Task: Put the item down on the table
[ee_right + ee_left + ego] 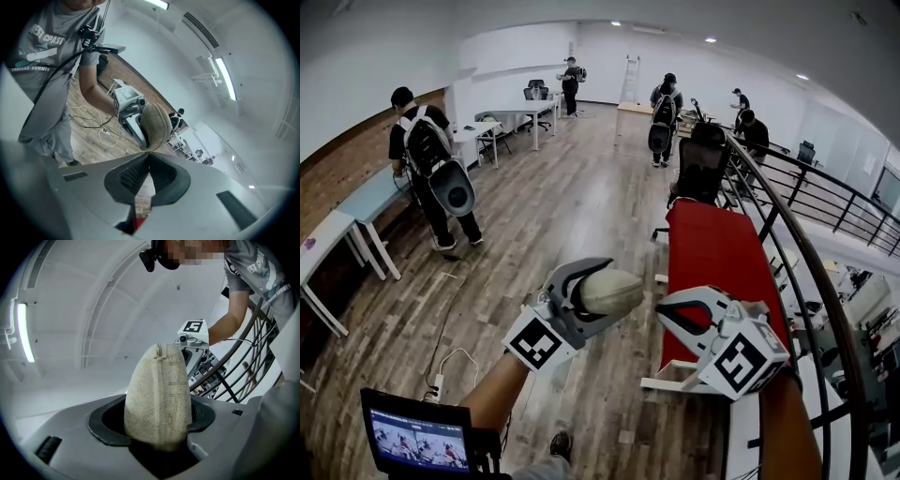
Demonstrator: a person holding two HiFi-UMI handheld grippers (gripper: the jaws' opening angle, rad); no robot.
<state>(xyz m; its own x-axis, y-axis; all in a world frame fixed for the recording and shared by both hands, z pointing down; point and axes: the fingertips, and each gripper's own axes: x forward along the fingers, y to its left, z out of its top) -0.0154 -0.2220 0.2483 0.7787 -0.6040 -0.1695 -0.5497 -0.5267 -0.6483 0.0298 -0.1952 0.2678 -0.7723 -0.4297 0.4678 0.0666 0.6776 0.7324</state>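
My left fingers (107,426) clench the beige pouch (611,292); the red tabletop (717,248) lies at 2 o'clock. My right fingers (129,177) are closed, empty.

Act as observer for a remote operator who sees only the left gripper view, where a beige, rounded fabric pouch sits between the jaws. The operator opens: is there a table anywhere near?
Observer: Yes. The head view shows a long red-topped table ahead and to the right.
Operator: Is the pouch over it?
Observer: No. The beige fabric pouch in the left gripper hangs over the wooden floor, left of the table.
Operator: Is the other gripper free?
Observer: Yes. The right gripper has its jaws together with nothing between them.
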